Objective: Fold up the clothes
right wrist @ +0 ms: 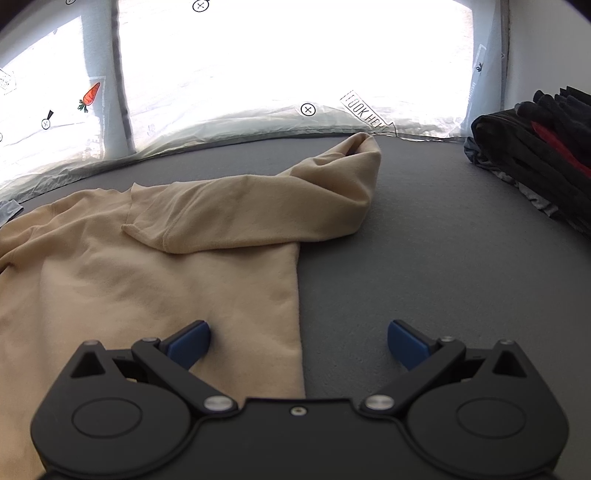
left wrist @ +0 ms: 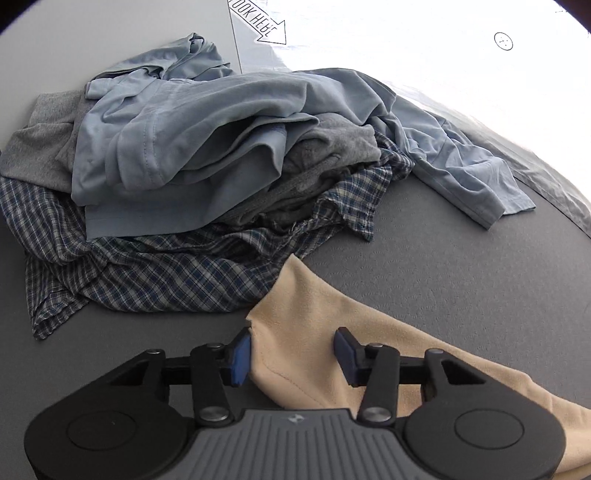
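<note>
Now the left gripper (left wrist: 291,350) straddles the beige top's (left wrist: 314,325) edge, half-open; right gripper (right wrist: 299,341) gapes wide, empty.

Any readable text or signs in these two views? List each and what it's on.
"LOOK HERE" in an arrow, upside down: plastic sheet.
"LOOK HE…", cut off: plastic sheet, right wrist view.
Circled X marks: same sheet.
Carrot picture: no words.
Small prints at the left edge: too blurred.

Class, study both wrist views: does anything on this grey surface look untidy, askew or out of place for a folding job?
Yes. The beige sweatshirt lies flat, but its sleeve is flopped crookedly across the chest. Beyond it sits an unsorted heap: light blue shirts, grey knitwear and a plaid shirt, all crumpled together.
</note>
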Demonstrator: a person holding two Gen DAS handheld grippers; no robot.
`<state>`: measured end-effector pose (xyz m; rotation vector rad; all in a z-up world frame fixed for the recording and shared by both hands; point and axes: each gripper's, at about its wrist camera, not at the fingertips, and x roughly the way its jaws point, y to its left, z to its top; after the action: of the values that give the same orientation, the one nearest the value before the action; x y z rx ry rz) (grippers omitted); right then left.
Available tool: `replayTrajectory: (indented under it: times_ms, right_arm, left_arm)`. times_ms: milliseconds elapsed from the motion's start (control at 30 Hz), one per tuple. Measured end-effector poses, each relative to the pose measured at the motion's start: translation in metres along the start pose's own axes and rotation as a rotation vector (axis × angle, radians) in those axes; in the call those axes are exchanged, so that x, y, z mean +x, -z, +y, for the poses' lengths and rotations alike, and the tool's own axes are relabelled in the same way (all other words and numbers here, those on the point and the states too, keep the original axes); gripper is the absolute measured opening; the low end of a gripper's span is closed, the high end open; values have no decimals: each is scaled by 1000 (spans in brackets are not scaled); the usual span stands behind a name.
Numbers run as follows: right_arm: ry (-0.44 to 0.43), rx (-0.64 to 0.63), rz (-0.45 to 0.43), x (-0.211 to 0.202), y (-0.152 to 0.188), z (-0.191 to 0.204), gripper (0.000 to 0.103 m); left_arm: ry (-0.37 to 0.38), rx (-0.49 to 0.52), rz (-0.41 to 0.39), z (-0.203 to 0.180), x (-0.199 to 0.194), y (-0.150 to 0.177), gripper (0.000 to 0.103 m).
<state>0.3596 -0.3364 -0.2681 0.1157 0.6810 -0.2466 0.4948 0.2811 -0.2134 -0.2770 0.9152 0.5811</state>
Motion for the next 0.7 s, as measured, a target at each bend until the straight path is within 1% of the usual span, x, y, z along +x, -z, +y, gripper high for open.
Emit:
replayTrajectory:
  times_ms: [33, 67, 167, 267, 333, 367, 433, 500, 567, 633, 700]
  right_arm:
    - [1, 1, 0, 0, 0, 0, 103]
    - [1, 2, 0, 0, 0, 0, 103]
    - [0, 3, 0, 0, 0, 0, 103]
    - [0, 4, -1, 1, 0, -1, 103]
    - [-1, 4, -2, 1, 1, -2, 103]
    - [-2, 5, -2, 1, 1, -2, 103]
    - [-3, 5, -3, 1, 1, -3, 103]
    - [-4, 5, -3, 2, 1, -4, 103]
    - [-4, 6, -3, 2, 1, -4, 103]
    - [-5, 6, -3, 2, 1, -5, 103]
    - [-4, 6, -2, 2, 1, -5, 103]
  left_arm:
    - [2, -13, -11, 1, -3, -1, 10]
    - [1, -22, -23, 1, -6, -2, 4]
    - [7, -10, -113, 5, -29, -11, 4]
    - [21, -25, -200, 15, -58, -20, 4]
    - [16, -50, -243, 24, -75, -22, 4]
    - [9, -68, -246, 29, -79, -20, 4]
    - [-21, -101, -232, 37, -80, -11, 5]
    - [-57, -128, -177, 44, -69, 1, 5]
    - [-81, -153, -105, 50, -53, 18, 5]
    - [-115, -143, -53, 52, -44, 36, 5]
    - [-117, -123, -57, 49, -47, 42, 5]
